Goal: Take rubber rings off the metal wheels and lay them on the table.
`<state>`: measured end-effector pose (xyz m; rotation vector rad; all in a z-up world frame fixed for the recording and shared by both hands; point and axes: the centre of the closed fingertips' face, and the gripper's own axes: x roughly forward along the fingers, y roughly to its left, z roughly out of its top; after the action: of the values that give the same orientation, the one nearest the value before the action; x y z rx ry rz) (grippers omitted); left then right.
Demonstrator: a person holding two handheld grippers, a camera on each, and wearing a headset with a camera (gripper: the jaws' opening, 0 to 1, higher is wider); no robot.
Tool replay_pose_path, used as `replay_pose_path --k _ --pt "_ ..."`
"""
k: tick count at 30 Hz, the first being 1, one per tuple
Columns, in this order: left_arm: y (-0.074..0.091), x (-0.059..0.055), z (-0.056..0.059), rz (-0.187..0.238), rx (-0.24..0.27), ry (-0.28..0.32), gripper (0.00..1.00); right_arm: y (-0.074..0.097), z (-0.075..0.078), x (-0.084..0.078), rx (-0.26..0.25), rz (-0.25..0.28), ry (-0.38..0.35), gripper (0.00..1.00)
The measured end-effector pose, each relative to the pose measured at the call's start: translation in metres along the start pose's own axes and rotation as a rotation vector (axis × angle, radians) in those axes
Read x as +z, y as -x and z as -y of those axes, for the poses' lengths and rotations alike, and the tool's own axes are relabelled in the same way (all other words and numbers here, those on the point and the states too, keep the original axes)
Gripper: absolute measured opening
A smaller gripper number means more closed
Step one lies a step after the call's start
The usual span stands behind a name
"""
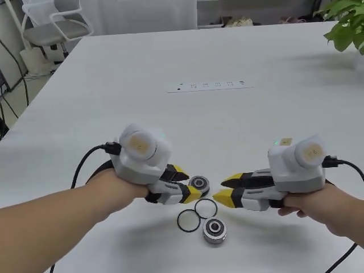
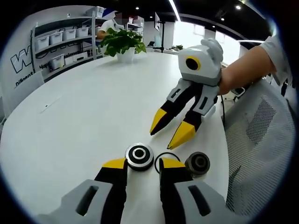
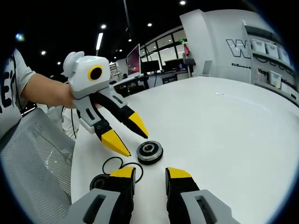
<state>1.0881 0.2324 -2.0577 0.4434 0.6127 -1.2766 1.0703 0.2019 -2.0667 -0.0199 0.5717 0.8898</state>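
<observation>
Two metal wheels lie on the white table. One wheel, dark around its rim, sits just past the tips of my left gripper, which is open. The second wheel lies nearer to me. Two loose black rubber rings lie flat between the wheels, overlapping slightly. My right gripper is open with nothing in it, pointing at the first wheel from the other side. Each gripper shows in the other's view: the right gripper, the left gripper.
A white power strip is set into the table's middle. A potted plant stands at the far right corner. An office chair is beyond the far left edge. Cables trail from both grippers.
</observation>
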Motion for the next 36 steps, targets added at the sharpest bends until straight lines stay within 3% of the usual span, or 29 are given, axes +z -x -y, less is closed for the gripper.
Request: replay_pose_path --k 12,17,26,36 --pt "-0.010 0.002 -0.001 -0.007 0.004 -0.019 0.15 -0.001 0.001 -0.002 -0.001 0.000 0.001 0.23" --pt "-0.010 0.002 -0.006 -0.012 0.035 -0.033 0.08 -0.001 0.003 -0.002 -0.004 0.001 0.000 0.23" --pt "-0.012 0.002 -0.005 -0.002 0.051 -0.065 0.07 -0.006 0.003 0.001 -0.003 0.000 0.008 0.23" --pt "-0.012 0.003 -0.003 0.000 0.060 -0.059 0.07 -0.016 -0.001 0.007 0.003 -0.001 0.035 0.23"
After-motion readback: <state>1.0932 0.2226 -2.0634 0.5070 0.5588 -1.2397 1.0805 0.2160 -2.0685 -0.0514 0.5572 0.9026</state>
